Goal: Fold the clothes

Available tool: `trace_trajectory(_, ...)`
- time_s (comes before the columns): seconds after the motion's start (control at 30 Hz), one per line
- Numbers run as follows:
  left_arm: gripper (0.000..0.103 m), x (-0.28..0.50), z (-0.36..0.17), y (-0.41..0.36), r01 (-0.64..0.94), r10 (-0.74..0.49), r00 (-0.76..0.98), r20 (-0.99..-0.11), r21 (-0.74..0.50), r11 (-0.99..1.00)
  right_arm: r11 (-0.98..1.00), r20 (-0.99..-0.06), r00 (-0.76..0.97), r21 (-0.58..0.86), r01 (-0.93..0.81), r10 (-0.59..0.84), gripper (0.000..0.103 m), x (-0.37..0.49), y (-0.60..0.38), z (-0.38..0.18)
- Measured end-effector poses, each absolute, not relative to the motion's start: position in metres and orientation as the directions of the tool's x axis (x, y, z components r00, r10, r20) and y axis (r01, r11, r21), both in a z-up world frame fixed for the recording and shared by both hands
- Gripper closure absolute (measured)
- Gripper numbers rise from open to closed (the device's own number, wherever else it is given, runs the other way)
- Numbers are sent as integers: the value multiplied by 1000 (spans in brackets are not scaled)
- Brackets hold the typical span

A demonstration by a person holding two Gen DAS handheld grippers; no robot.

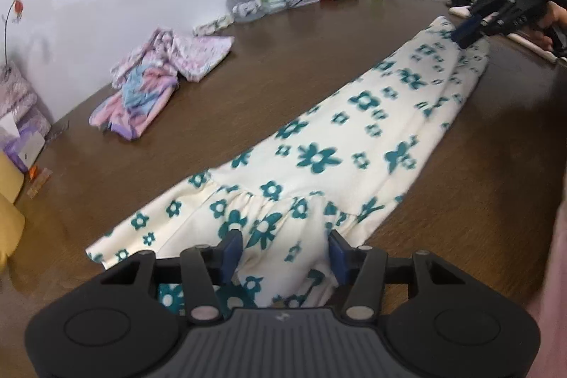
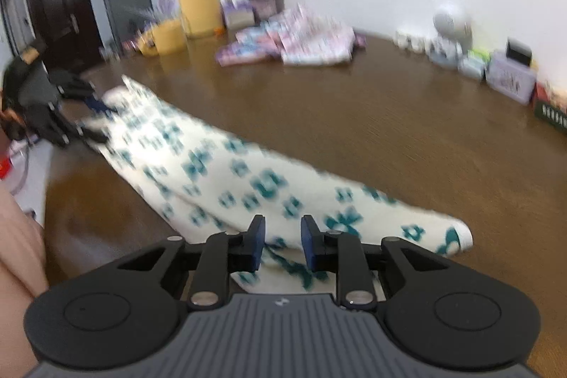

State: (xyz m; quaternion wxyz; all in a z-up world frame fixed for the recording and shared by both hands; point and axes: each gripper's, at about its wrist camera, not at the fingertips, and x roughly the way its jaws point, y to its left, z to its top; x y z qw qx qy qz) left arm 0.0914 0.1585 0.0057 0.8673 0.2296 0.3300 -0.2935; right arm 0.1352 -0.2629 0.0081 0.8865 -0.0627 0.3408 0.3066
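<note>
A long floral dress [image 1: 319,144] lies on the table [image 1: 283,59] between both grippers. The left gripper [image 1: 285,252] and right gripper [image 2: 282,241] stand spread over opposite ends. Folding well likely means pinching both ends evenly.

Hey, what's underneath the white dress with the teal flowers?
The floral dress lies stretched on the brown wooden table, which shows all around it. Whatever is beneath the fabric itself is covered.

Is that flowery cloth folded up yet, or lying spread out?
Spread out: the flowery cloth lies as one long strip across the table, not yet a compact fold.
</note>
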Motion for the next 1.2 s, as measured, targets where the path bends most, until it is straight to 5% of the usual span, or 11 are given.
trace_trajectory(0.23, 47, 90, 37, 143, 686, -484, 635, -603, 152, 711, 757, -627, 565, 60, -651, 536, 81, 145, -207, 7)
trace_trajectory(0.57, 48, 127, -10, 104, 739, -434, 543, -719, 163, 654, 536, -671, 440, -75, -841, 596, 81, 173, -93, -14)
trace_trajectory(0.8, 47, 132, -22, 137, 711, -470, 527, -708, 64, 700, 482, -722, 373, -62, -874, 583, 80, 184, -144, -20)
trace_trajectory(0.93, 47, 130, -22, 141, 703, -476, 531, -701, 50, 710, 555, -745, 416, -75, -828, 521, 71, 187, -206, -15)
trace_trajectory(1.2, 47, 134, -19, 133, 683, -434, 529, -729, 61, 728, 573, -766, 401, -52, -818, 503, 76, 173, -277, -5)
